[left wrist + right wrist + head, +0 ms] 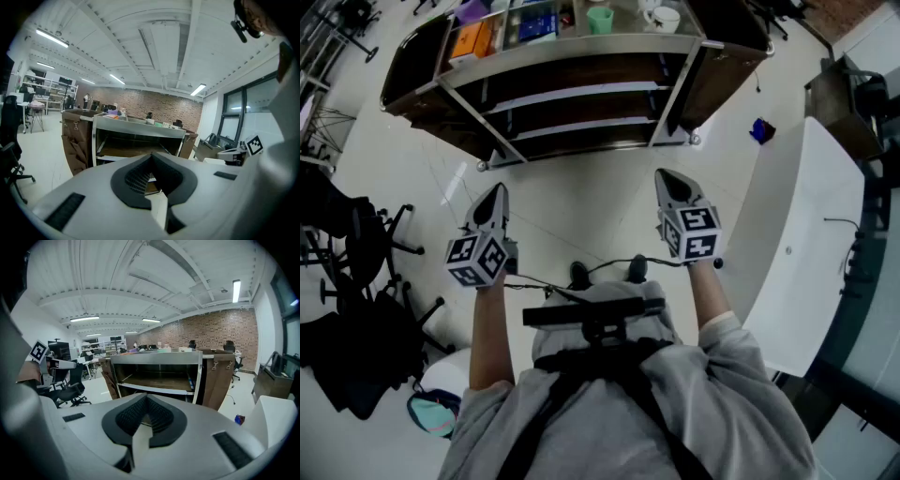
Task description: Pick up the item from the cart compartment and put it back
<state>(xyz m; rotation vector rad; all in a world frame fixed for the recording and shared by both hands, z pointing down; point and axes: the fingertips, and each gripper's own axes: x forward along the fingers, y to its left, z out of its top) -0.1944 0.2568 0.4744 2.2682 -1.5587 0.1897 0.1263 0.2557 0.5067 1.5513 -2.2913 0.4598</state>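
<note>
The person stands back from the cart (572, 49), with open floor between it and both claws, so this looks like the approach before any pick, or a pause between picks. Both arms reach forward side by side toward the cart's open shelves, tipped a little downward, a carrying pose that probably keeps the tools ready while the gap is closed. The task's item is not in either claw. The candidates sit in the cart's top compartments: an orange box (469, 39) toward the cart's left end, a blue box (539, 26) beside it, and a green cup (600, 19) and a white cup (664, 17) further right. I cannot tell which one is meant. The left gripper (496, 194) has its jaws pressed together at the tips with nothing between them, and its own view shows only the cart's shelves beyond the closed pads. The right gripper (669, 181) looks the same: jaws closed tip to tip, empty, touching nothing and aimed at the cart's right half.
</note>
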